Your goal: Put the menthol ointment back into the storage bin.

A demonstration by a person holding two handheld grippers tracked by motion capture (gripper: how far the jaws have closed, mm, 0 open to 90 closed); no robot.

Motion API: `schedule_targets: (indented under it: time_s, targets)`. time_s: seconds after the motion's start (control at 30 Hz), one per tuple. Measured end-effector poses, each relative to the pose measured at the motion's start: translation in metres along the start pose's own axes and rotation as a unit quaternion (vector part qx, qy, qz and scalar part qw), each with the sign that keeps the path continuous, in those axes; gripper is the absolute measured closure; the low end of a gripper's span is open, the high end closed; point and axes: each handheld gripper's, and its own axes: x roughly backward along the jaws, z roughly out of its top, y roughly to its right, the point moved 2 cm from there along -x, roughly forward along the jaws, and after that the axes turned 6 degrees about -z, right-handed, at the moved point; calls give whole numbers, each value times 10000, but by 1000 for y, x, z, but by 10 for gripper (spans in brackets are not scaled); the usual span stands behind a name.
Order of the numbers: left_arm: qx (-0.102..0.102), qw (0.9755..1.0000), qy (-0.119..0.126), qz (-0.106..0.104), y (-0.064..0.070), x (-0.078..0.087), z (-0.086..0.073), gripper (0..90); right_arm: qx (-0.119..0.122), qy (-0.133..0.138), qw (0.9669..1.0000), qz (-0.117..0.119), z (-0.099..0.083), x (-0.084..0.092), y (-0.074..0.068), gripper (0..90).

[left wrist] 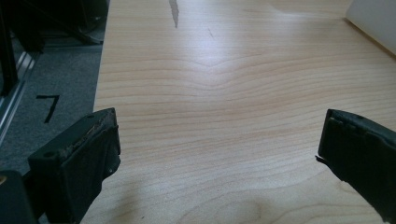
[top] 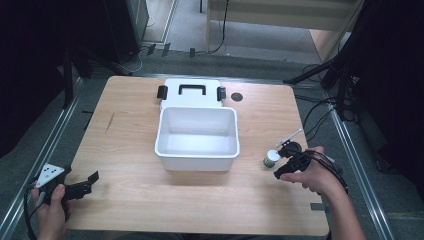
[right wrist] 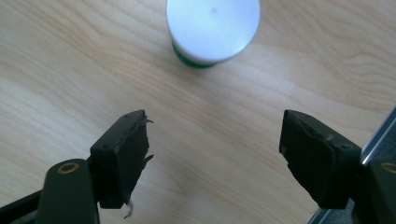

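A small white-capped jar stands near the table's right edge, just ahead of the right gripper with its jaws spread, while the left gripper, also spread, hovers at the near left corner, the open white box mid-table.

Light wood table on grey carpet floor. Metal rails at 3 and 9 o'clock. Pale wooden furniture at 12, cables at 2.
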Motion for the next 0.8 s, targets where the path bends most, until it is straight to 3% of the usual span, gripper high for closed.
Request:
schedule_targets:
  time_s: [0.53, 0.67, 0.8]
  targets:
    - [95, 9999, -26, -121, -3, 0, 0, 0, -44, -164, 9995, 267, 41, -2, 4, 356]
    - [104, 9999, -13, -103, -2, 0, 0, 74, -95, -197, 9995, 215, 50, -7, 5, 413]
    - [109, 9999, -16, -106, -3, 0, 0, 74, -186, -279, 9989, 322, 55, -10, 4, 476]
